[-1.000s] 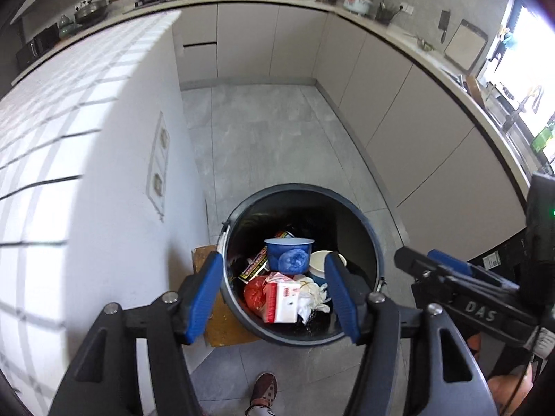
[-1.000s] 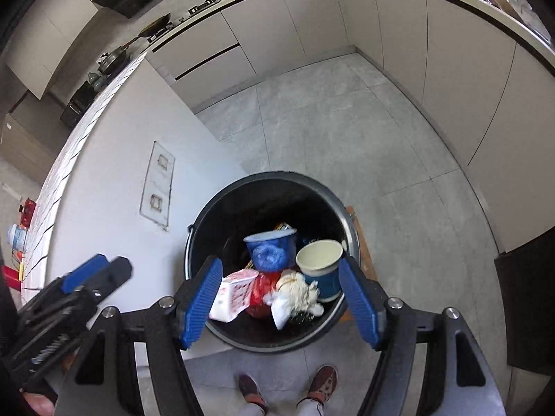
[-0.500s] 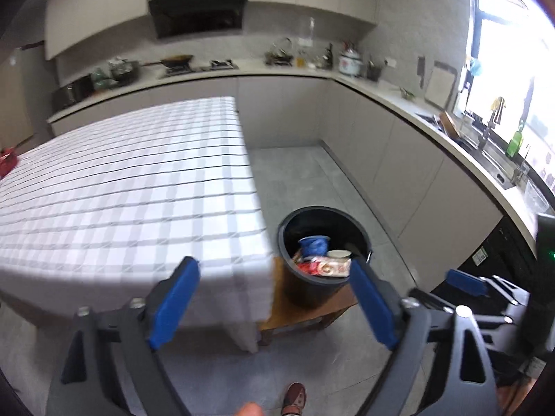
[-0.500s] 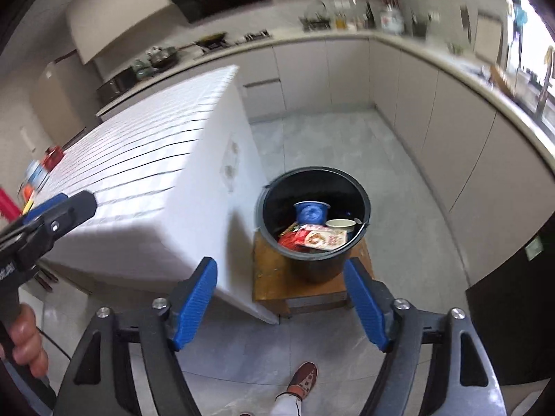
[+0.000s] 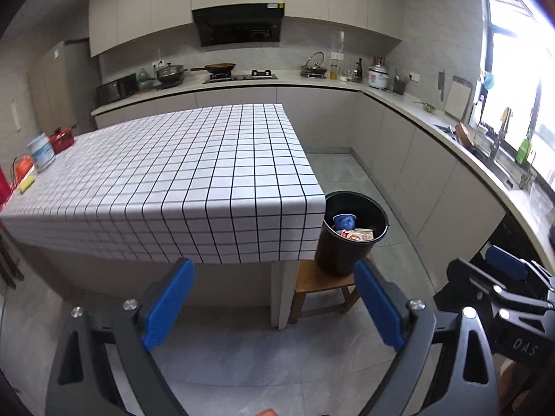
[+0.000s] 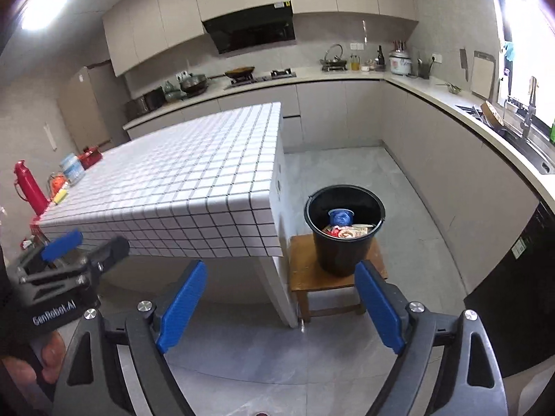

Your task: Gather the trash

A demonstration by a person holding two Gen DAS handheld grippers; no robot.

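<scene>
Both my grippers empty, jaws apart, just been opening: left gripper (image 5: 272,306), right gripper (image 6: 281,306). Trash sits in black bucket (image 6: 345,234) on wooden stool (image 6: 305,274) beside desk (image 5: 180,187). Risk: nudging stool tips bucket, spilling load.

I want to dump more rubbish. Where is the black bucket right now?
In both wrist views the black bucket stands right of centre on a small wooden stool, beside the checked table's near right corner.
</scene>
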